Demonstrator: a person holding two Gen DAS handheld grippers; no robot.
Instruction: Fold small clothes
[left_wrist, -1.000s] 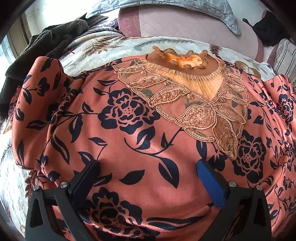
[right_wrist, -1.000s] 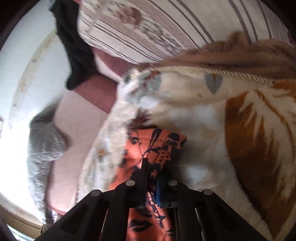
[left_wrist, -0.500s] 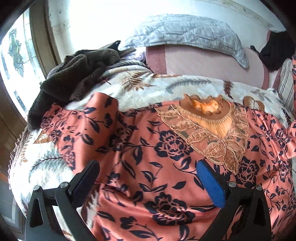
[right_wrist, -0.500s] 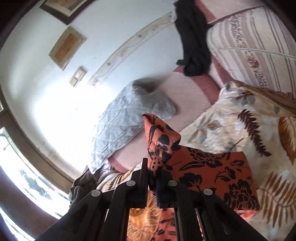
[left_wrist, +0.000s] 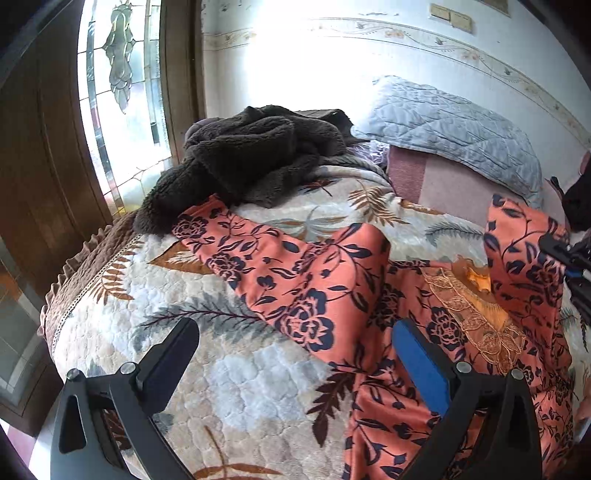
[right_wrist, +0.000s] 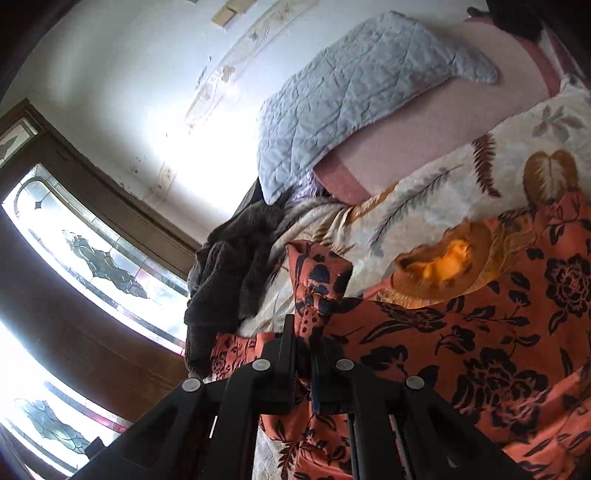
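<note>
the right hand-held gripper (right_wrist: 303, 354) is clamped tight on the cuff end of the orange floral top's (left_wrist: 369, 295) sleeve (right_wrist: 317, 280), with a puckered knot of fabric poking out above the closed jaws; the pinch sits right at the sleeve's end, probably so the whole sleeve can be carried across the body as one flap for a first fold. the left hand-held gripper (left_wrist: 295, 354) hangs with its jaws spread wide and nothing between them, just above the bed's quilt (left_wrist: 229, 373) near the garment's other sleeve (left_wrist: 258, 251), which lies stretched flat toward the dark fleece (left_wrist: 251, 155); it looks placed to pin or take that side next. the top lies front up on the bed, its neckline (right_wrist: 439, 262) a ruffled amber collar over a bib of stiff gold lace, the rest a thin, smooth, slippery-looking cloth printed with navy roses and leaves. it drapes in soft ridges, so i judge it will slide and sag easily when lifted. the quilt beneath is puffy and stitched in pebbled cells, with fern prints; a grey quilted pillow (left_wrist: 454, 125) rests against the pink headboard (left_wrist: 443, 188).
</note>
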